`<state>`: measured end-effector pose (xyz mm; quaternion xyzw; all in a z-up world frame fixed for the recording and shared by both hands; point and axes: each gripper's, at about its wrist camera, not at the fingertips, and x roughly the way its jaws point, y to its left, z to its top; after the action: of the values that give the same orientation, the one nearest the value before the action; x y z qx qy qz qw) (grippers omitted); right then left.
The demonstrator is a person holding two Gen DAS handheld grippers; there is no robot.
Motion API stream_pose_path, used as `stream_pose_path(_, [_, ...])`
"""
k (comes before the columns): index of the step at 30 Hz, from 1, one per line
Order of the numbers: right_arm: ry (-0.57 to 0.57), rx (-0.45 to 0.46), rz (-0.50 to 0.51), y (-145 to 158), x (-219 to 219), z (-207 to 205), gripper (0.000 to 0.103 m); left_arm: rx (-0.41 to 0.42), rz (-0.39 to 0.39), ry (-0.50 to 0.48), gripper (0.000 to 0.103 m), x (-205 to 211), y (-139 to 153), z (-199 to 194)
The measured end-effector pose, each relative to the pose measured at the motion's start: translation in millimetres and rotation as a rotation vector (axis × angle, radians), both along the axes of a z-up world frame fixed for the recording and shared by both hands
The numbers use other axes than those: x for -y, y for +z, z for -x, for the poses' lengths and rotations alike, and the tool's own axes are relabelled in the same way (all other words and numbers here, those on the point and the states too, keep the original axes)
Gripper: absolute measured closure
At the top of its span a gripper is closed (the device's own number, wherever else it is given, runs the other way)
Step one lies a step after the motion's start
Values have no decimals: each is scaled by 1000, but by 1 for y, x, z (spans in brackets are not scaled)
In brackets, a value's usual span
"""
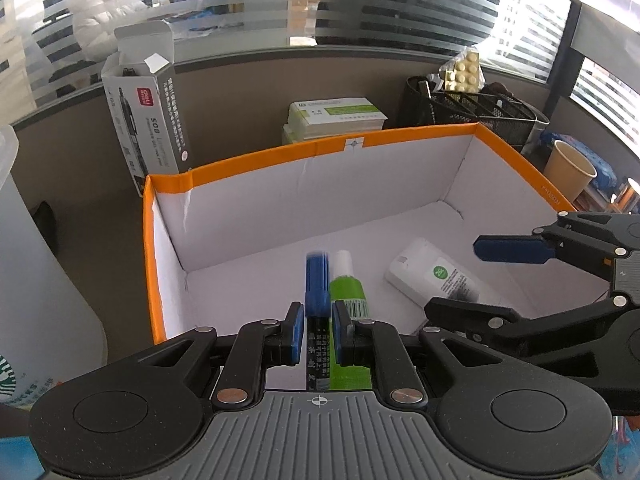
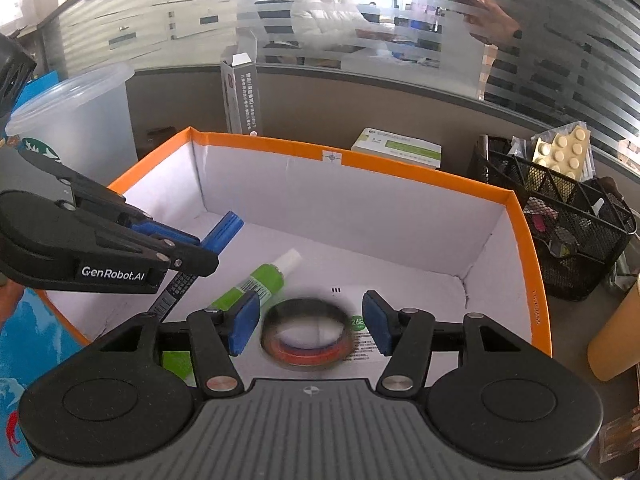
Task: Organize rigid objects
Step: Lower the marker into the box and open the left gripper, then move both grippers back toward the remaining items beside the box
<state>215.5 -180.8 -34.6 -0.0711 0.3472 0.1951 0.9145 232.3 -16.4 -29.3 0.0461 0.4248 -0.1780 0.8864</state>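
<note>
fronting striped glass [image 1: 400, 4], brown desk [image 1: 112, 248]

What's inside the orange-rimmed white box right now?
In the orange-rimmed white cardboard box lie a green glue bottle and a flat white packet, with a blurred roll of tape over the packet, covering part of it. A blue-capped marker reaches in.

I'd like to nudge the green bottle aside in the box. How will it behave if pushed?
The green bottle lies on its side and looks round, so it will probably roll. It looks small, so probably light. The smooth white floor of the orange-rimmed box may let it slide.
</note>
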Motion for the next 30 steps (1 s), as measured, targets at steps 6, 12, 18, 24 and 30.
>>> stream_pose_path(6, [-7, 17, -6, 2, 3, 4, 43, 17, -2, 5, 86, -1, 2, 3])
stream_pose_path(12, [-18, 29, -10, 4, 9, 8, 43, 44, 8, 21, 82, -5, 9, 7])
stream_pose_path(18, [-26, 58, -15, 14, 12, 19, 43, 104, 26, 29, 79, -11, 25, 22])
stream_pose_path(24, [-32, 91, -8, 24, 14, 37, 43, 155, 29, 34, 70, -18, 38, 45])
stream_pose_path(30, [-23, 134, 7, 34, 13, 62, 43, 183, 38, 17, 55, -22, 43, 74])
